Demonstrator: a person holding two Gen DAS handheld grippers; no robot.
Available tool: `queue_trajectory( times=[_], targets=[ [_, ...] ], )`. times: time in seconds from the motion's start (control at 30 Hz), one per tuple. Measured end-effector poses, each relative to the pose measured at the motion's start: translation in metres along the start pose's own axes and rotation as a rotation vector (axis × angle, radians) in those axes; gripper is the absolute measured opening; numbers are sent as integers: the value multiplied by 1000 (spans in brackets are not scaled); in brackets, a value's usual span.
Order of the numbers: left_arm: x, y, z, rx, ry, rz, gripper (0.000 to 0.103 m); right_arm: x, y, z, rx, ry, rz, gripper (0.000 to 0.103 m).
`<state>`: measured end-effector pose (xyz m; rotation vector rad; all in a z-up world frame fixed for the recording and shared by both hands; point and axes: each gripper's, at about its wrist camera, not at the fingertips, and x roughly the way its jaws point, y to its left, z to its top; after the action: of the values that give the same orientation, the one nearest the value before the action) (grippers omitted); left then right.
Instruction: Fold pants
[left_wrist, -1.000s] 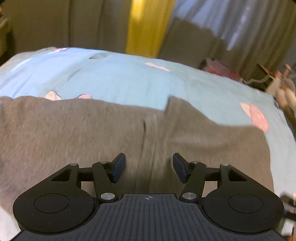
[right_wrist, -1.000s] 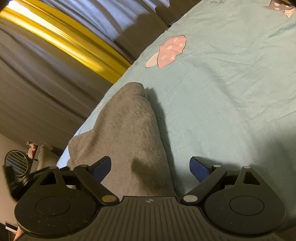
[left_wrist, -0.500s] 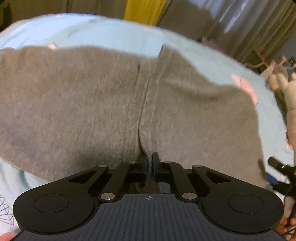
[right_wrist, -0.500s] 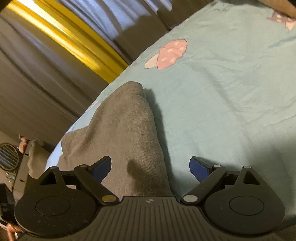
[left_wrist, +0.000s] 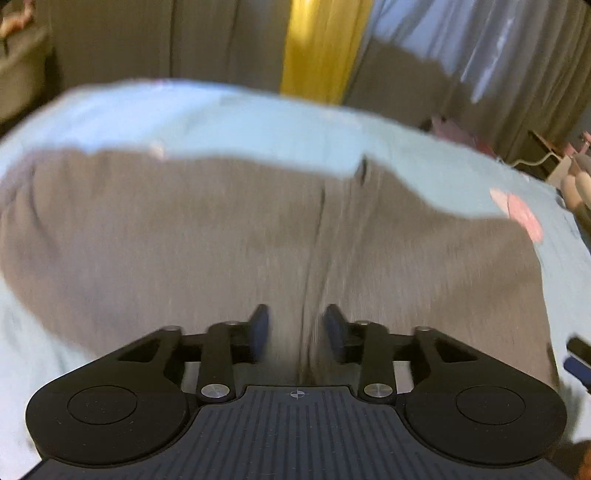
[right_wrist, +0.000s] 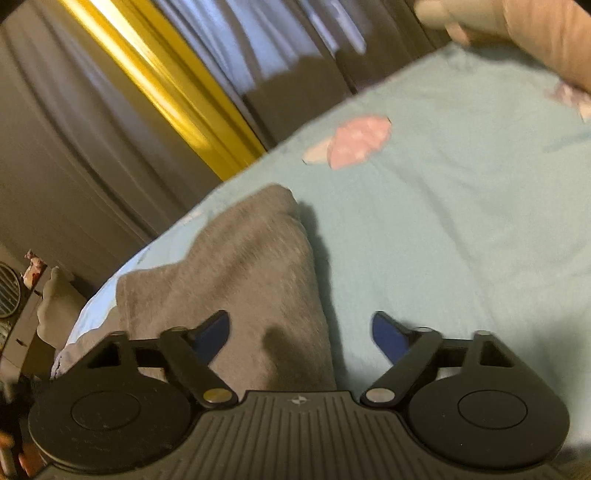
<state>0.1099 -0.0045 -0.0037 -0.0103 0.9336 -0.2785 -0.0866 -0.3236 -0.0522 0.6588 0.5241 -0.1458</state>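
Note:
Grey pants (left_wrist: 184, 240) lie spread across a light blue bed sheet (left_wrist: 221, 122), their centre seam running up from my left gripper (left_wrist: 296, 317). Its jaws are opening; a low ridge of the seam sits between the blue pads (left_wrist: 260, 325), which stand clear of the cloth. In the right wrist view a folded end of the pants (right_wrist: 251, 258) lies on the sheet (right_wrist: 461, 221). My right gripper (right_wrist: 301, 325) hangs over the pants' right edge. Its jaws are closing but still wide, with cloth under the left pad and sheet under the right one.
Grey curtains with a yellow strip (left_wrist: 317, 48) hang behind the bed. The sheet carries pink mushroom prints (right_wrist: 354, 142). A pale plush shape (right_wrist: 535, 33) rests at the bed's far corner. A round fan (right_wrist: 7, 295) and clutter stand off the bed's left side.
My left gripper closed on the pants' centre seam, then let go and drew back a little. The right jaws have narrowed and its view has rolled.

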Motion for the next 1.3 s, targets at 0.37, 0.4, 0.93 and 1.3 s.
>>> queue_trajectory(
  times=[0.37, 0.4, 0.93, 1.3],
  targets=[
    [80, -41, 77, 24, 39, -33, 25, 27, -9, -1, 52, 88, -5, 70],
    [84, -41, 79, 21, 48, -58, 18, 28, -11, 0, 62, 88, -2, 70],
    [25, -2, 39, 31, -115, 97, 73, 12, -1, 10, -11, -14, -21, 45],
    [-21, 50, -13, -95, -57, 84, 81, 79, 88, 62, -367, -71, -84, 19]
  ],
)
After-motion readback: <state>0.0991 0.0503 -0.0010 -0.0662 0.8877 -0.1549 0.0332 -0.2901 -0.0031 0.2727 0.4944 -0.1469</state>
